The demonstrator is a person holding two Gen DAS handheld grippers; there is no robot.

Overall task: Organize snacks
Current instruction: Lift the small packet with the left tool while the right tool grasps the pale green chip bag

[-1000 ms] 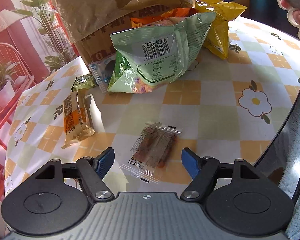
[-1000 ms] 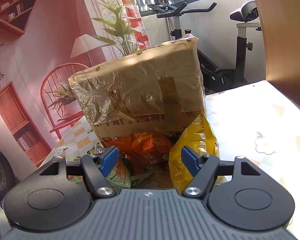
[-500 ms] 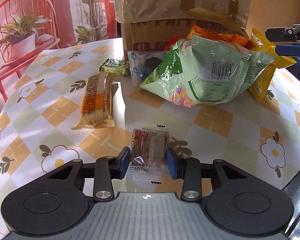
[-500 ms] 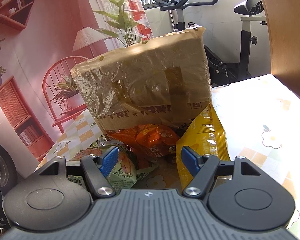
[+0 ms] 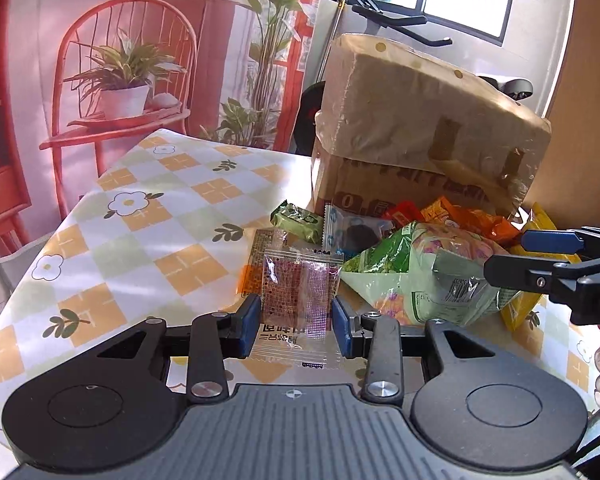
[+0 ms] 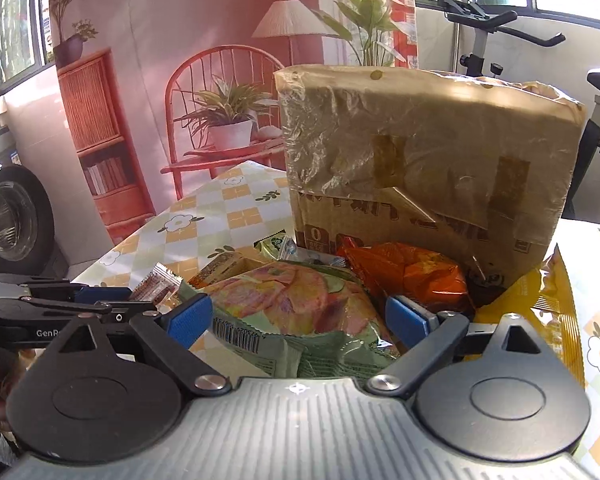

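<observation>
Lifted off the desk (image 5: pixel 148 216) since the earlier frames, and now hanging upright in the left gripper (image 5: pixel 295 322), clamped by its side edges: the small clear sachet (image 5: pixel 300 300). Standing at the far side, tape-patched and open toward the pile: the big cardboard box (image 5: pixel 416 136). Leaning against its mouth, the green chip bag (image 6: pixel 300 304), with the orange bag (image 6: pixel 416 276) behind and the yellow bag (image 6: pixel 540 312) to the right. Hovering spread wide and empty over the green bag: the right gripper (image 6: pixel 298 320). Lying near the box's left corner, the small green packet (image 5: pixel 298 220) and, partly hidden behind the sachet, an orange bar (image 5: pixel 260 256). Judging the sachet limp and slippery: keeping the squeeze steady, carrying it level and slowly over the bags, avoiding snagging on the box's loose plastic, releasing only once well inside.
</observation>
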